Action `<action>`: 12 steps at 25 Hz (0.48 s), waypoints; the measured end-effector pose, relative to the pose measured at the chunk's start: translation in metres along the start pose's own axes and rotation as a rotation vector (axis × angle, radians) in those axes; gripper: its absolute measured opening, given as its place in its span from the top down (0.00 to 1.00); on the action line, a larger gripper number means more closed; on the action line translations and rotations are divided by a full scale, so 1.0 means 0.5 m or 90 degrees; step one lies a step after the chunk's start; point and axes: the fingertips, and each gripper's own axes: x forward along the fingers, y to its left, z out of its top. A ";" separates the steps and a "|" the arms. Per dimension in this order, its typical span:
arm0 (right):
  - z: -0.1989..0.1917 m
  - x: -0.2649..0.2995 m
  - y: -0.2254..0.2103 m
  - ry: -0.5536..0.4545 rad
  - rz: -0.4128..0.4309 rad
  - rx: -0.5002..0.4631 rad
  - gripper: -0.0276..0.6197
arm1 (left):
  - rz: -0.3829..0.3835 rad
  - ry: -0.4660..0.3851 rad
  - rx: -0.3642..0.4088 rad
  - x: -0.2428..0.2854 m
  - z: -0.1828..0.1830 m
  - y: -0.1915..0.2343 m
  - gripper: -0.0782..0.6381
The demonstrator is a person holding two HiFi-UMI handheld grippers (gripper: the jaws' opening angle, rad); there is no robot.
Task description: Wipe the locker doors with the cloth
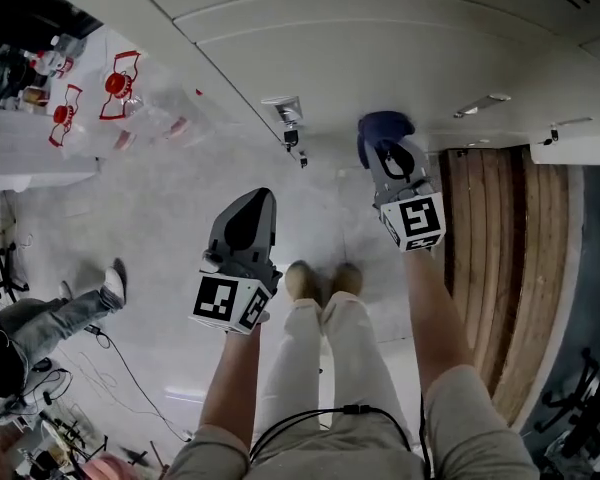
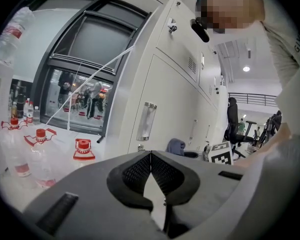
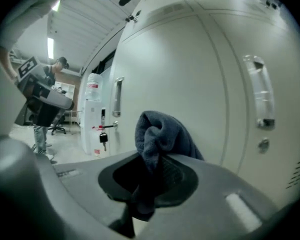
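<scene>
Right gripper (image 3: 155,166): jaws were clamped on the blue cloth (image 3: 159,134), which bunched up above them.
Hidden: the cloth's lower end was lost in the dark gap between the jaws.
Contact: the cloth was near the locker door (image 3: 200,69); whether they touched could not be told.
Left gripper (image 2: 151,159): jaws were closed tip to tip, holding nothing.

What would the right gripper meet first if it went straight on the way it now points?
The locker door. The cloth clamped in the right gripper sticks out ahead, so it would probably touch the flat panel first; depth is unclear.
</scene>
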 end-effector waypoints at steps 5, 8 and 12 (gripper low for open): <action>-0.021 0.084 0.155 -0.009 0.102 -0.012 0.87 | -0.004 -0.012 0.007 -0.004 -0.022 0.020 0.89; -0.028 0.127 0.215 -0.019 0.132 -0.013 0.87 | 0.011 -0.015 0.013 -0.016 -0.036 0.055 0.89; -0.030 0.164 0.274 -0.026 0.168 -0.030 0.87 | 0.035 -0.017 0.018 -0.037 -0.049 0.097 0.89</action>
